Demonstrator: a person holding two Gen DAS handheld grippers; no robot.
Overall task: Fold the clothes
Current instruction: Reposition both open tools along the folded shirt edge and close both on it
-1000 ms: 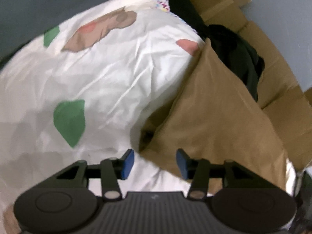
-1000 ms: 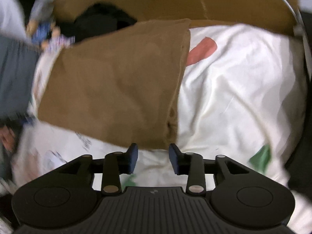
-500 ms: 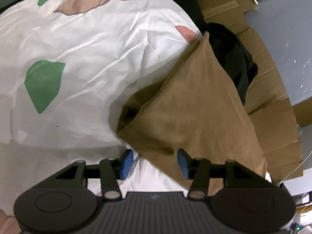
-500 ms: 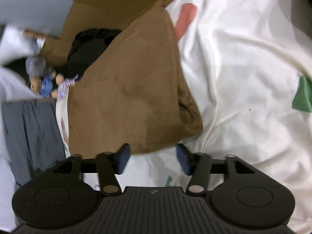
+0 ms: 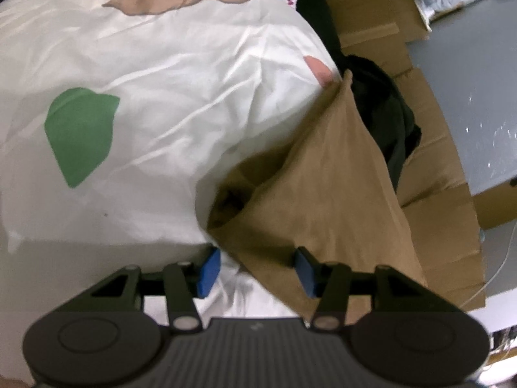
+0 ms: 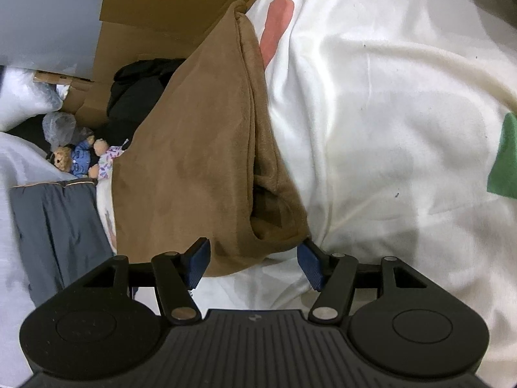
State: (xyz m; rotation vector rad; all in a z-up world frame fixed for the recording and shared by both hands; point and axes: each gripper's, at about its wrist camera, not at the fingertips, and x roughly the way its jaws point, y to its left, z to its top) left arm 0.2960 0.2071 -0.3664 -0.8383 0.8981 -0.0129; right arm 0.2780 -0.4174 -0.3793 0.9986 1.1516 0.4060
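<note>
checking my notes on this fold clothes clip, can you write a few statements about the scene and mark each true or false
1. The brown garment lies on a white sheet with coloured patches. True.
2. The left hand-held gripper is clamped shut. False: its jaws stand apart.
3. A small doll lies past the garment in the right wrist view. True.
4. The garment is blue. False: brown.
5. The right hand-held gripper has its jaws open at the garment's near edge. True.

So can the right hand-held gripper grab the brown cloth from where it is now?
Probably yes. The right hand-held gripper is open, and the near edge of the brown cloth lies right between its fingers on the white sheet. Nothing covers that edge.
</note>
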